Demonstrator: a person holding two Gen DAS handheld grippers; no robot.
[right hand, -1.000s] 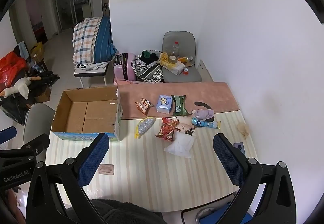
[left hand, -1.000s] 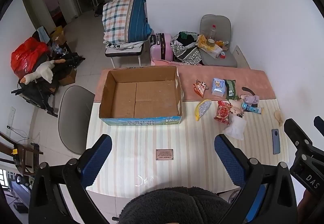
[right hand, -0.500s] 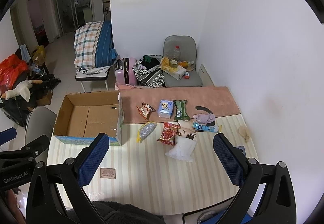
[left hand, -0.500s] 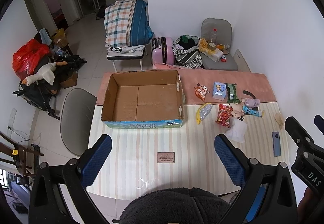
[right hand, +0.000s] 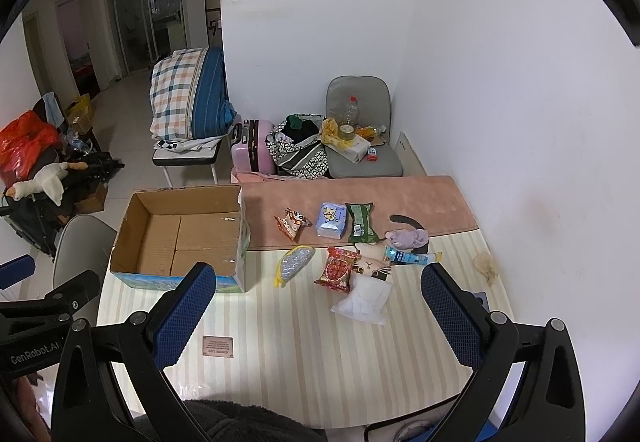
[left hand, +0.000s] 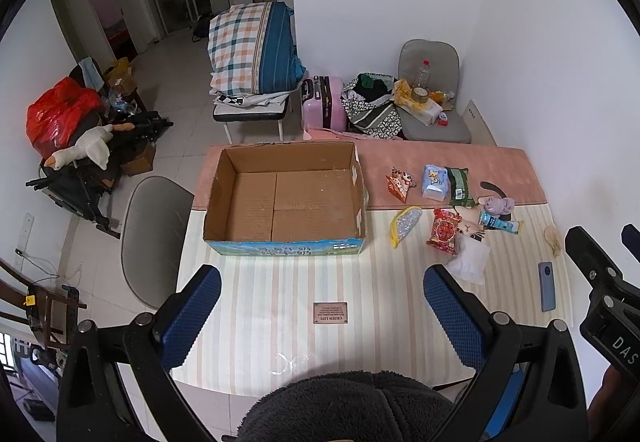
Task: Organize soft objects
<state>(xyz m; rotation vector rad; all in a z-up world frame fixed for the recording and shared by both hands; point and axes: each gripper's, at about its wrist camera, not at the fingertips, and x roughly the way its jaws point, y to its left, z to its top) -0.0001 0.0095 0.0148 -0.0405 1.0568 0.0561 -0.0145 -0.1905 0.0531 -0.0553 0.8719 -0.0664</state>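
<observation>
1. An open brown cardboard box with a blue printed base [left hand: 286,198] [right hand: 184,234] sits on a cream striped table [left hand: 320,282] [right hand: 304,322]; nothing shows inside the box.
2. Right of the box lies a loose cluster of soft things, well apart from both tongs.
3. Nearest the box: a small orange snack packet [left hand: 400,182] [right hand: 292,223] and a yellow-edged silver pouch [left hand: 405,224] [right hand: 294,264].
4. Further right of the box: a pale blue tissue pack [left hand: 435,182] [right hand: 331,220], a dark green packet [left hand: 459,187] [right hand: 361,223], a red patterned packet [left hand: 443,231] [right hand: 337,269], and a white soft bag [left hand: 470,262] [right hand: 364,300].
5. A cat-face plush [left hand: 472,231] [right hand: 370,266] is partly covered by the red packet and the white bag; its full shape is hard to make out.
6. A lilac fabric bundle [left hand: 498,205] [right hand: 408,239] and a blue tube [left hand: 498,223] [right hand: 406,257] lie at the cluster's far right.
7. The left tongs [left hand: 322,316] hover in front of the box, blue pads spread wide, gripping nothing.
8. The right tongs [right hand: 318,316] hover in front of the cluster, also spread wide and bare; the left view cuts them off at its edge.
9. A dark fleecy garment [left hand: 352,406] hides the table's near edge.
10. A blue phone [left hand: 547,286] lies far right of the box; in the right view a pad mostly hides it.
</observation>
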